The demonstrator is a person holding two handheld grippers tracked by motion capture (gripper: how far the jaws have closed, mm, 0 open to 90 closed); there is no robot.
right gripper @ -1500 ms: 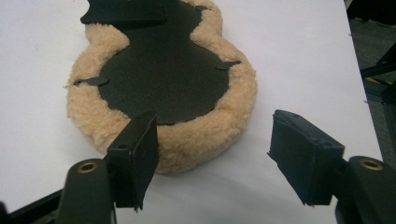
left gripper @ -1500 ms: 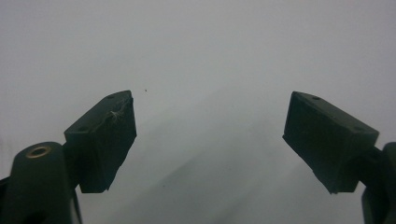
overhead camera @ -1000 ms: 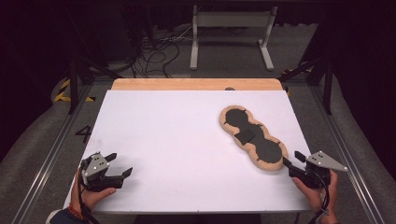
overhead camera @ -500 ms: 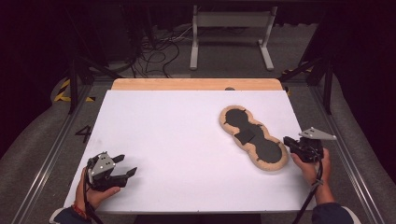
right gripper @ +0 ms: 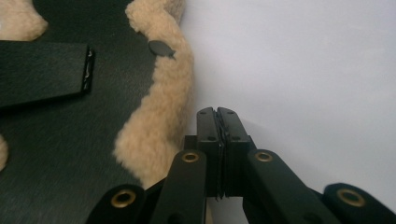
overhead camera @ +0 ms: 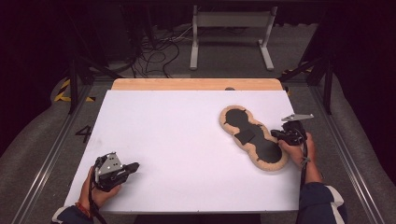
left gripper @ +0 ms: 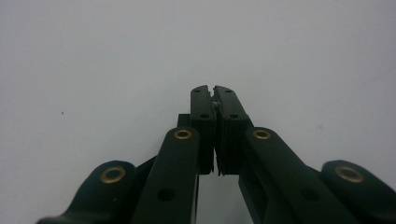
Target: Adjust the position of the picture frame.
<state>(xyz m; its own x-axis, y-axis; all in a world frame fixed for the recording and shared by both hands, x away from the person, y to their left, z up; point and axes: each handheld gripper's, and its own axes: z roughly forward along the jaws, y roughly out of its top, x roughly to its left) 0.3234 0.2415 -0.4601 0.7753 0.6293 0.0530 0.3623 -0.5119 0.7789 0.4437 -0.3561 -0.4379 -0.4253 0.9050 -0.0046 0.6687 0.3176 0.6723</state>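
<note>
Fleece-edged pad [right gripper: 154,116] — cut off at the right gripper view's left and top edges

a white tabletop [overhead camera: 187,140] with a strip of bare wood [overhead camera: 196,84] along its far edge stands in a dim room. beyond it, on grey floor [overhead camera: 233,60], a tangle of cables [overhead camera: 159,49] and a pale metal stand [overhead camera: 231,28]. yellow-black tape [overhead camera: 65,91] marks the floor at left.

Bare white table [overhead camera: 187,140] lies between grippers; fleece-edged pad [overhead camera: 254,137] blocks the right.

Black tongs [right gripper: 217,112], brass rivets, dark sleeves [overhead camera: 322,203]
</note>
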